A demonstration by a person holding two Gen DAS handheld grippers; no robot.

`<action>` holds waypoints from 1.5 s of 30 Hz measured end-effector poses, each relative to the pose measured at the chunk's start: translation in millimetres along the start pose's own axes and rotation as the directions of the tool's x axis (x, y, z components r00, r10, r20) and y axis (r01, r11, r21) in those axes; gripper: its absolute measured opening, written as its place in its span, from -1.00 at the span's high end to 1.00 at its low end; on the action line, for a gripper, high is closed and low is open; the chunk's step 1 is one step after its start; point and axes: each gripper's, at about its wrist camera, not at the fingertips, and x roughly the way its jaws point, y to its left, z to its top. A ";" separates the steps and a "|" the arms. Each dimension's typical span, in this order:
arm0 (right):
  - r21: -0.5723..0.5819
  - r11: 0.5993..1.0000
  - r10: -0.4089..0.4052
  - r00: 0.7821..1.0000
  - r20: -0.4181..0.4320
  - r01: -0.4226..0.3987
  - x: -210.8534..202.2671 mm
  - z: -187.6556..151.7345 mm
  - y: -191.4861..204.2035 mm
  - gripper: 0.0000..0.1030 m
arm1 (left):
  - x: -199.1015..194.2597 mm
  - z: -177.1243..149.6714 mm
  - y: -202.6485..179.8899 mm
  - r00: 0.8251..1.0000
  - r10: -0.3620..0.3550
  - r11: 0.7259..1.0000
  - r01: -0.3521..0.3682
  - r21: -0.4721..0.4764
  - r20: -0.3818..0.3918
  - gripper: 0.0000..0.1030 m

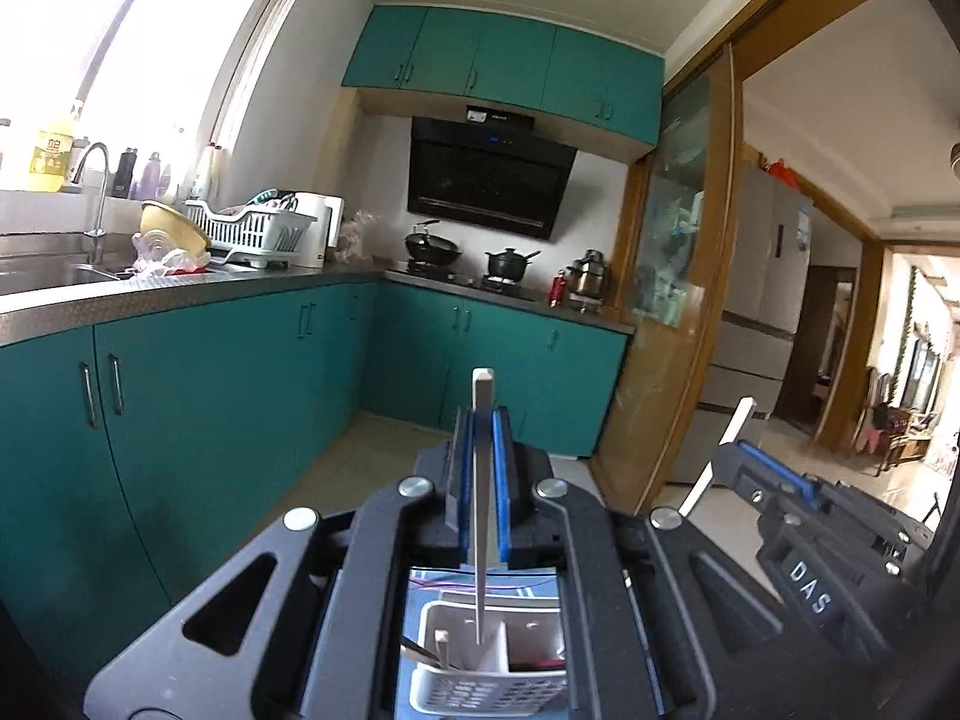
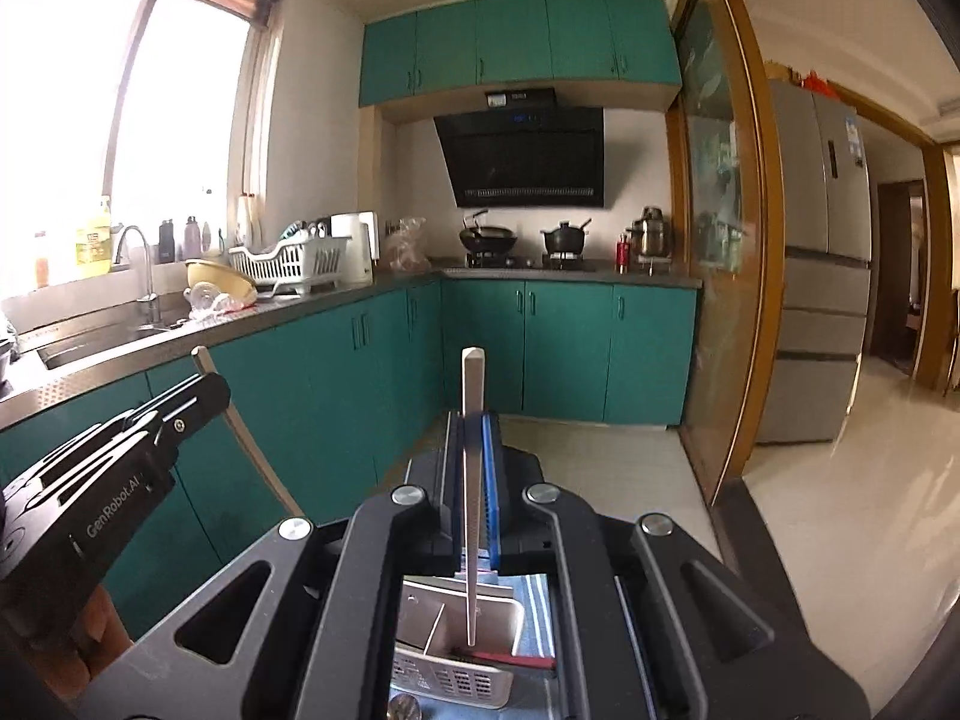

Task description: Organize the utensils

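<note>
- A pale flat chopstick [image 1: 482, 420] stands upright, pinched between the left gripper [image 1: 482, 414] jaws.
- A second pale chopstick [image 2: 471, 420] stands upright, clamped in the right gripper [image 2: 473, 420].
- A white perforated utensil holder [image 1: 480, 669] sits below, divided into compartments, one stick leaning inside.

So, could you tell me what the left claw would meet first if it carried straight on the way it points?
Probably the teal lower cabinet doors under the stove; the floor between looks free, though depth is uncertain. The left claw grips a pale flat chopstick.
</note>
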 end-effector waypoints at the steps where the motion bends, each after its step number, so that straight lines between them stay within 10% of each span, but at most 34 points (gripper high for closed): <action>1: 0.007 1.000 -0.004 1.000 -0.007 0.004 7.2 -1.1 -1.6 0.87 | 8.0 -3.5 0.1 1.000 0.008 1.000 -0.008 0.004 -0.008 0.88; 11: 0.015 1.000 -0.025 0.997 -0.074 0.026 47.1 -28.8 -14.6 0.79 | 44.6 -33.2 10.6 0.995 0.034 0.999 -0.033 0.005 -0.094 0.86; 14: 0.018 0.999 -0.042 0.998 -0.050 0.043 38.8 -32.7 -20.0 0.16 | 38.4 -36.0 12.4 0.995 0.029 1.000 -0.028 0.009 -0.093 0.61; 27: 0.031 1.000 0.004 0.996 -0.085 -0.002 -57.5 -96.9 -45.1 0.15 | -34.9 -105.3 44.5 0.976 0.058 0.991 -0.030 0.133 -0.208 -0.24; 31: 0.004 0.995 0.093 0.922 -0.377 -0.099 -32.0 -187.0 -27.6 0.15 | -31.7 -179.8 63.8 0.915 0.124 0.983 -0.061 0.171 -0.383 -0.24; 36: 0.156 0.965 0.261 0.753 -0.604 -0.210 22.9 -262.5 9.1 0.20 | -21.8 -228.9 93.4 0.826 0.121 0.993 -0.108 0.057 -0.550 -0.22; 42: 0.121 0.974 0.220 0.679 -0.700 -0.191 55.9 -288.3 42.4 0.41 | -27.3 -240.0 101.5 0.812 0.114 0.993 -0.109 0.042 -0.572 -0.24; 45: 0.085 0.980 0.186 0.693 -0.696 -0.178 52.9 -288.8 49.7 0.76 | -24.2 -241.5 95.5 0.808 0.104 0.994 -0.098 0.042 -0.580 -0.25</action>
